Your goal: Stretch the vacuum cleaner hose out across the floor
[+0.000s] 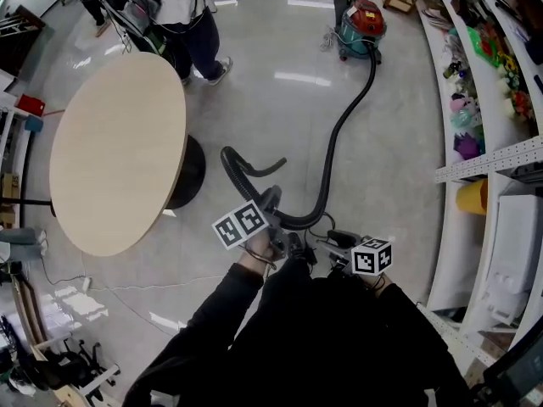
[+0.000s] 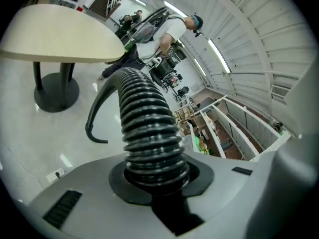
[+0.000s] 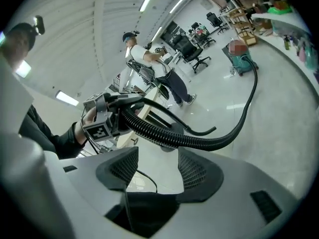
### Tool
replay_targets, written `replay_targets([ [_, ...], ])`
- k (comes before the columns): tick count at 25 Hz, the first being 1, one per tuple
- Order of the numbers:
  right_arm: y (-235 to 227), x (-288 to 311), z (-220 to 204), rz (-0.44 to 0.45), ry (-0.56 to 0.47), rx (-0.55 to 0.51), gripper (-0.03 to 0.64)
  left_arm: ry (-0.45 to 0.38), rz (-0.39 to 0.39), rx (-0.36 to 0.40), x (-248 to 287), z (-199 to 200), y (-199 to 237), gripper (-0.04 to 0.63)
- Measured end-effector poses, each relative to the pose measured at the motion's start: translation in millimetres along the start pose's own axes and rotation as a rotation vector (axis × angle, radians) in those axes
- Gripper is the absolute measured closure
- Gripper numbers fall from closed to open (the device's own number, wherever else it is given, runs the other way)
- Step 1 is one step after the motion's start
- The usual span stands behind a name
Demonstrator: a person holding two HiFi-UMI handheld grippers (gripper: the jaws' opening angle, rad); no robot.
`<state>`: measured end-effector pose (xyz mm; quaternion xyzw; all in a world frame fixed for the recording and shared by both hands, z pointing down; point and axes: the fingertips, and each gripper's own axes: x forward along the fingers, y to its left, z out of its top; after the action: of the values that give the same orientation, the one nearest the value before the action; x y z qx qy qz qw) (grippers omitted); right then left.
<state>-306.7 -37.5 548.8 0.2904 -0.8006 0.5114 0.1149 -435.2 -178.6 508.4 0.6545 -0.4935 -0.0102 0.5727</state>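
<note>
Black ribbed hose (image 1: 341,130) runs from the vacuum (image 1: 361,25) at upper right across the floor (image 1: 271,117) to lower centre, where the left tool (image 2: 157,178) clamps it. The right tool (image 3: 155,171) stands open and empty, with the hose just beyond it.

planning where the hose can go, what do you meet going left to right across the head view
round table → left gripper → right gripper → white shelves
</note>
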Motion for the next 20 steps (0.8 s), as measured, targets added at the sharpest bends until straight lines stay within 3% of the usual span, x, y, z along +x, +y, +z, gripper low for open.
replay_targets([
  [7,24.0,-28.4,-55.3,0.094,-0.053,0.127,0.360,-0.039,-0.052,-0.137,-53.1,-57.0,2.4,0.495],
  [13,50.7,-85.9,-114.5,0.262,-0.122,0.226,0.360,-0.083,-0.124,-0.204,-85.9,-135.6,-36.9,0.495],
  [17,62.0,-132.2,-138.5,0.347,-0.231,0.324,0.359,-0.113,-0.183,-0.235,-106.7,-201.0,-72.2,0.494],
  [20,65.4,-171.5,-144.1,0.425,-0.369,0.384,0.352,-0.141,-0.229,-0.248,-123.7,-243.6,-91.2,0.492],
])
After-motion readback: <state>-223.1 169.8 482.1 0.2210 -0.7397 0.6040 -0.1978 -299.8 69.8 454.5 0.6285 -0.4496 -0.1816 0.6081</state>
